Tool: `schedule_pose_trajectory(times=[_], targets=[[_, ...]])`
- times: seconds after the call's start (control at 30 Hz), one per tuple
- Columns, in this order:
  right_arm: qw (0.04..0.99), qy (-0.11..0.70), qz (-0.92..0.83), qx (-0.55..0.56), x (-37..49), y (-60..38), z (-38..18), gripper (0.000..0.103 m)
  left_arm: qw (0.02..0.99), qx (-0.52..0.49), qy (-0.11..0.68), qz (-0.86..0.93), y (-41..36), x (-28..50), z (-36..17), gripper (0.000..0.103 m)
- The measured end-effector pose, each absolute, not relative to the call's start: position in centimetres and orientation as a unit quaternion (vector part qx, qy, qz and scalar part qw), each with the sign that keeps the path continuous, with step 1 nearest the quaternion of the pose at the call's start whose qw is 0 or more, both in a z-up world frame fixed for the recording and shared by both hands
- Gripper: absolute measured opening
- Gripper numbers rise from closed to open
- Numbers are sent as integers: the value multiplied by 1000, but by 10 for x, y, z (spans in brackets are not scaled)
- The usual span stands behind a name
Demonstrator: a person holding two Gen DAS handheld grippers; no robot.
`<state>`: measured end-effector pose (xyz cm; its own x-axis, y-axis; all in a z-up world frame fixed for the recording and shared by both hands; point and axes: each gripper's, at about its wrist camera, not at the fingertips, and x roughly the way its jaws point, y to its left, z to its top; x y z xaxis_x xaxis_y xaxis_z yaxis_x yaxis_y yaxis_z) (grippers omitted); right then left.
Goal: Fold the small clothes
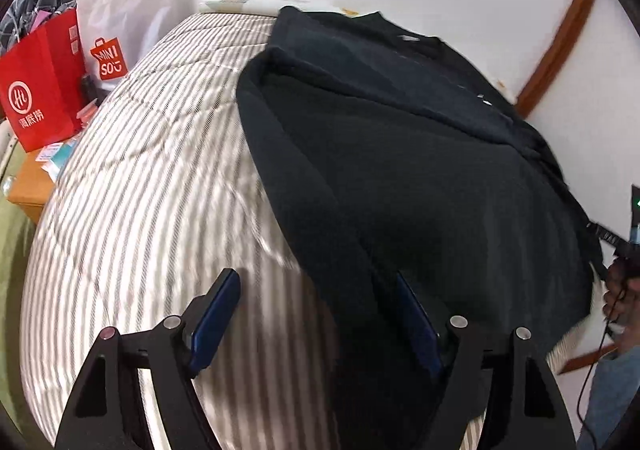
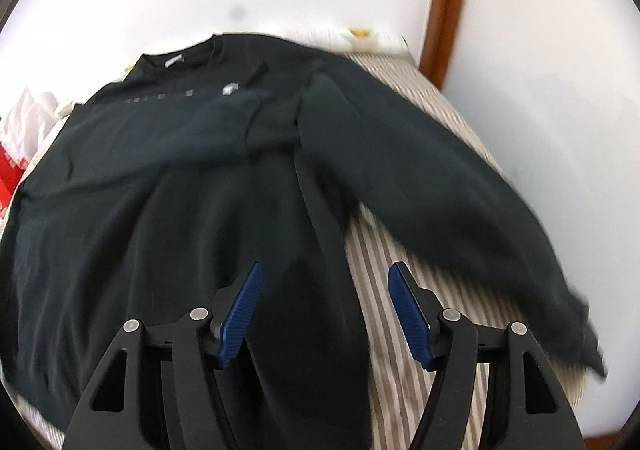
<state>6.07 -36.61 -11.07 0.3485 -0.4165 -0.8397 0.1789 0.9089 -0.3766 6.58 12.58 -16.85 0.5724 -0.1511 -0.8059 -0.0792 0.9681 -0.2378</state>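
A black long-sleeved sweatshirt (image 1: 420, 170) lies spread on a striped bed (image 1: 152, 178). In the left wrist view its left side is folded inward over the body. My left gripper (image 1: 316, 282) is open, its left finger over the bedding and its right finger at the sweatshirt's lower left edge. In the right wrist view the sweatshirt (image 2: 160, 190) lies face up with its collar far away, and its right sleeve (image 2: 440, 190) stretches out to the right. My right gripper (image 2: 324, 274) is open and empty, straddling the sweatshirt's right side seam near the hem.
A red paper bag (image 1: 40, 90) and a white Miniso bag (image 1: 120, 22) stand on a wooden bedside table (image 1: 28, 186) to the left of the bed. A white wall with a brown wooden frame (image 2: 444, 10) lies behind and right of the bed (image 2: 400, 290).
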Motion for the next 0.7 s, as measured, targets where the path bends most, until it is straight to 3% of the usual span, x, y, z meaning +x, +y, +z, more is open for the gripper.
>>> schedule_pose_trajectory(times=[0.17,0.3,0.37,0.4,0.43,0.47,0.7], targets=[[813,549,-175,-82,7,-365,-113,70,884,-109,453,-42,110,36,-170,64],[813,553,-170,-75,-17,-359,-125,68,888,-95,448,-33,98,29,-170,30],[821,541,-165,-75,-25,-354,-127,44,890,-92,446,-23,97,28,-170,17],[826,534,-165,-81,-29,-350,-126,38,887,-102,449,-26,100,27,-169,12],[828,527,-169,-87,-32,-348,-125,21,886,-109,450,-25,102,27,-169,12],[832,520,-172,-89,-33,-348,-124,13,884,-121,450,-25,106,23,-168,12],[846,515,-132,-43,-58,-345,-104,10,882,-125,454,-12,122,2,-169,11]])
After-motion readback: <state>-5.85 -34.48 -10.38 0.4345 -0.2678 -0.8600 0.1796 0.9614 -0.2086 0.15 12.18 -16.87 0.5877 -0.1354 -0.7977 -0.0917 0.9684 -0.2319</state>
